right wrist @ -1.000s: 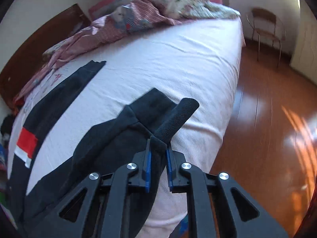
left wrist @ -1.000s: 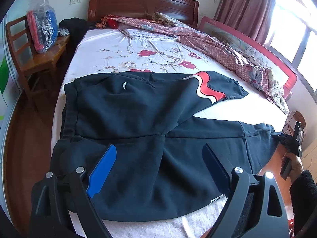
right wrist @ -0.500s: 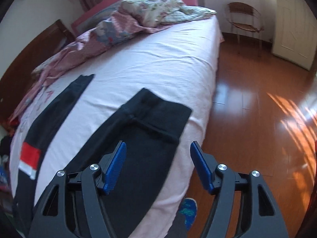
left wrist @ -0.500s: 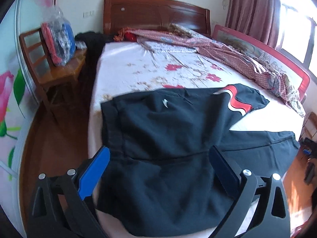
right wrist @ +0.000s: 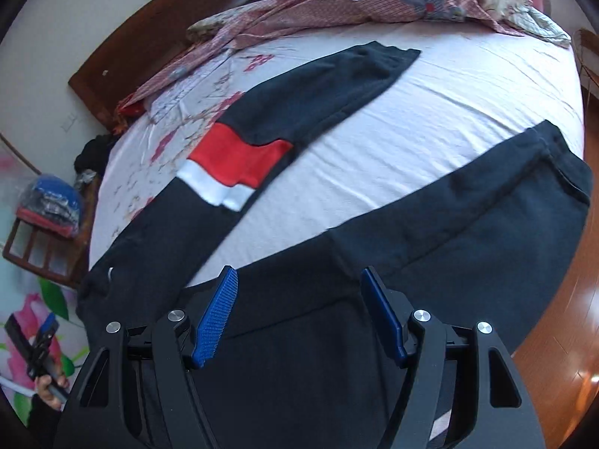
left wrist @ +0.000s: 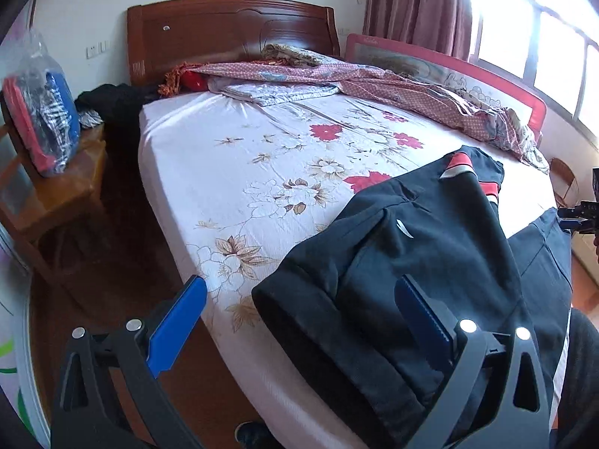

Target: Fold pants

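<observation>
A wide bed (left wrist: 224, 172) fills the room, its sheet white with red and tan flowers, a dark wooden headboard (left wrist: 228, 33) at the far end. Black pants (right wrist: 430, 232) lie flat across the near part of the mattress, the two legs spread apart in a V with bare sheet between them. The far leg carries a red and white band (right wrist: 232, 172) about halfway along; the near leg's cuff reaches the mattress edge. The waistband (left wrist: 329, 344) sits at the corner of the bed nearest the left hand's tool.

A rumpled pink patterned quilt (left wrist: 393, 86) is heaped along the far side, against a red-framed bed rail (left wrist: 449, 71). By the headboard a wooden chair (left wrist: 52, 194) holds a clear plastic bag (left wrist: 41, 112) of red and blue cloth.

The left gripper (left wrist: 299, 321) has its blue fingers spread as wide as they go, nothing between them; one finger is over the floor, the other over the waistband. The right gripper (right wrist: 299, 314) stands over the crotch area, its jaws having just opened, the pads clear of the cloth and holding nothing.

The only marking on the pants is a small white swoosh-like logo (left wrist: 404, 230) near the hip. It has no letters I can read.
</observation>
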Available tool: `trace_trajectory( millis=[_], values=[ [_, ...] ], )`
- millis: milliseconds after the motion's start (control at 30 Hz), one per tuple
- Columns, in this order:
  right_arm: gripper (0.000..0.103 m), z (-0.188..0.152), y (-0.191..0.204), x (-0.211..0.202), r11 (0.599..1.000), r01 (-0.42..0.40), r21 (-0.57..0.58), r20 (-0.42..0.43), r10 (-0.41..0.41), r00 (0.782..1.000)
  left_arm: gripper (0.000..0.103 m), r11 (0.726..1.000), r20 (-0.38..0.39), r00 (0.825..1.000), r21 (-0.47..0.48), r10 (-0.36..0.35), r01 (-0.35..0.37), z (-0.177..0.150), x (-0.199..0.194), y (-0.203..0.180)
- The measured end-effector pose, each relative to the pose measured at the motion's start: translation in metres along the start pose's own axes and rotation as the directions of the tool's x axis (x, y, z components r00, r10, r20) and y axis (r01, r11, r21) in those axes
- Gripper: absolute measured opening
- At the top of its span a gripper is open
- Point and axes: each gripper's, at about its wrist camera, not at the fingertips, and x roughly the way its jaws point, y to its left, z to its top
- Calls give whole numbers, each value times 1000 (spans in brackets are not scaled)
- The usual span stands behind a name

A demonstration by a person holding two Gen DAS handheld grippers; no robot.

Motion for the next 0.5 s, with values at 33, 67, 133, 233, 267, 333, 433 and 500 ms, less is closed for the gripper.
trace_trajectory(
  millis=[33, 67, 133, 233, 267, 333, 433, 500],
  values=[
    [68, 1, 8, 2, 1000, -2, 0, -5, 2, 1000, 101, 1000, -14, 1000, -4, -16, 16, 0, 9, 3],
    [68, 3, 16, 5, 1000, -15, -5, -10, 15, 1000, 101, 999, -34, 999, -10, -34, 34, -1, 19, 6],
    [68, 4, 30, 12, 999, 5, -36, -16, -5, 1000, 100, 994, -60, 992, -35, -109, 107, -4, 36, 10],
    [68, 3, 46, 25, 997, -8, -72, -42, 5, 999, 100, 987, -67, 986, -51, -153, 150, -5, 51, 12],
    [68, 2, 50, 29, 997, -15, -71, -51, 11, 999, 100, 984, -76, 983, -64, -168, 163, -5, 56, 14],
    [68, -1, 56, 36, 996, -48, -72, -76, 43, 996, 100, 980, -101, 977, -82, -189, 181, -6, 67, 17],
    [68, -6, 65, 45, 993, -69, -91, -98, 60, 993, 94, 971, -134, 964, -95, -230, 218, -8, 80, 18],
    [68, -10, 67, 48, 994, -70, -90, -108, 60, 992, 92, 961, -148, 953, -129, -264, 246, -11, 87, 21]
  ],
)
